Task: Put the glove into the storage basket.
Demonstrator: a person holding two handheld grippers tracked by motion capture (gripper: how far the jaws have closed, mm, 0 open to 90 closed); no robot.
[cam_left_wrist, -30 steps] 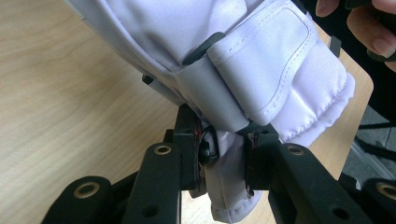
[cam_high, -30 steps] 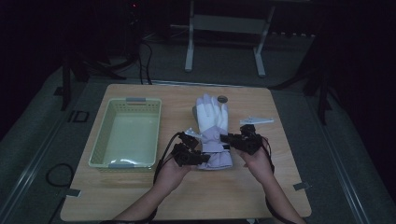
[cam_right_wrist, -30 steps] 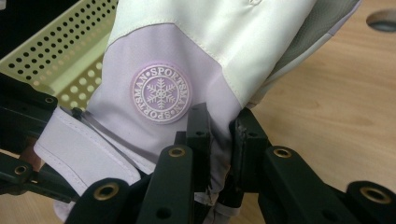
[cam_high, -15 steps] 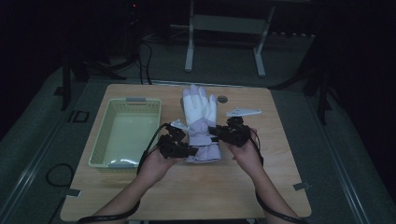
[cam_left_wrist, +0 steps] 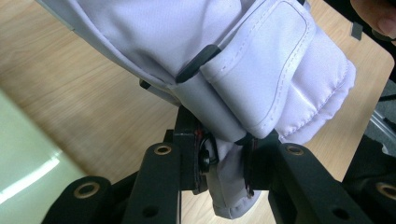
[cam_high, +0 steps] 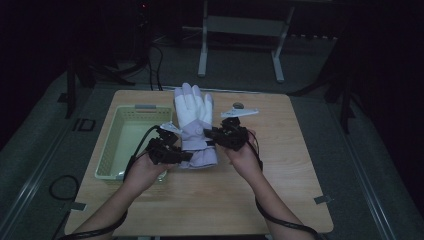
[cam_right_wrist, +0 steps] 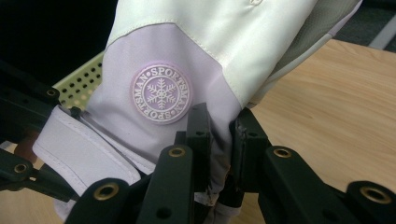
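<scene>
Fingers of both grippers clamped on glove cuff.

High view: left gripper [cam_high: 186,156] at cuff's left edge, right gripper [cam_high: 209,134] at right edge; glove [cam_high: 192,112] mid-table, fingertips far, just right of basket [cam_high: 111,150]; dim, possibly lifted.

Left gripper view: pads [cam_left_wrist: 192,154] pinch cuff fabric, strap above.

Right gripper view: pads [cam_right_wrist: 200,135] pinch cuff below snowflake badge [cam_right_wrist: 161,93].

We count one glove [cam_high: 192,125], one basket [cam_high: 111,150], two claws, left [cam_high: 181,156] and right [cam_high: 211,134], one counter [cam_high: 280,165] and two hands.
</scene>
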